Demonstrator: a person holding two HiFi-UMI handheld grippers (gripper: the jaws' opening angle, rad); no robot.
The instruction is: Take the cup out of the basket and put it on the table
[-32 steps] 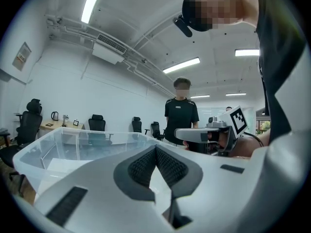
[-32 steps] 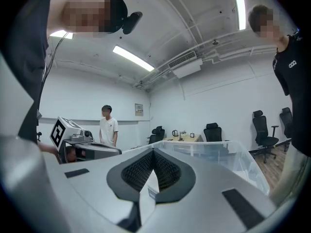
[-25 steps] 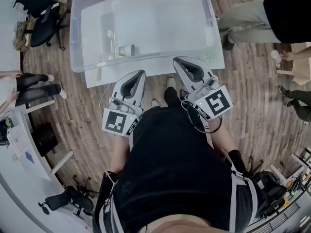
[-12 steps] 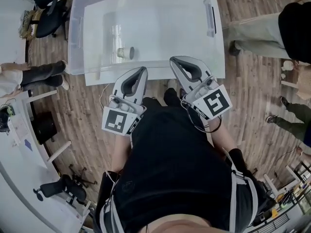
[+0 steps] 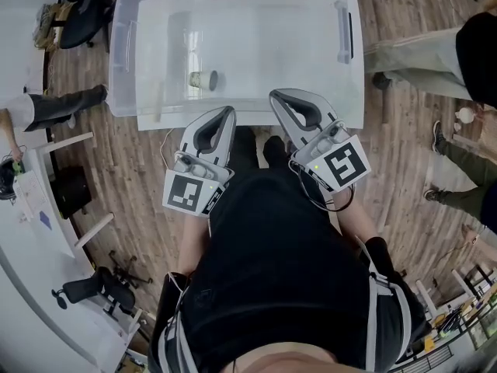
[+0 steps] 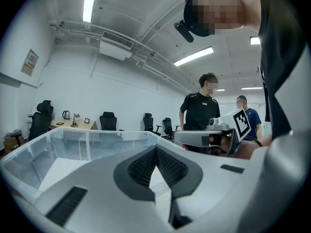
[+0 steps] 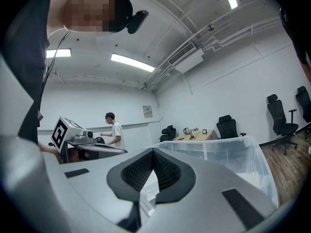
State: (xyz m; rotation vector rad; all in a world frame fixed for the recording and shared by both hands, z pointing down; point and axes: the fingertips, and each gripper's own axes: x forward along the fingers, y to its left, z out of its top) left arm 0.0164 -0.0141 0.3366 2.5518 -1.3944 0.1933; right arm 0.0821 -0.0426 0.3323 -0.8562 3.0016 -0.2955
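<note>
A clear plastic basket [image 5: 124, 45] stands on a white table [image 5: 159, 121] in front of me. A small pale cup [image 5: 203, 79] lies on its side inside it, near the front wall. My left gripper [image 5: 227, 113] hovers just short of the basket's front edge, below and right of the cup, jaws shut and empty. My right gripper [image 5: 276, 97] is beside it at the same edge, also shut on nothing. In the left gripper view the tips [image 6: 155, 148] meet above the basket rim [image 6: 73, 137]. The right gripper view shows closed tips [image 7: 153, 152] and the basket wall [image 7: 228, 147].
People stand on the wooden floor at the right [image 5: 466, 45] and at the left [image 5: 46, 107]. Black office chairs [image 5: 78, 6] sit at the far left. A curved white desk [image 5: 23, 231] runs along the left side.
The basket and cup have shifted lower in the head view, so I am nearer to them. Both grippers keep their pose, shut. The people at the sides have moved.
</note>
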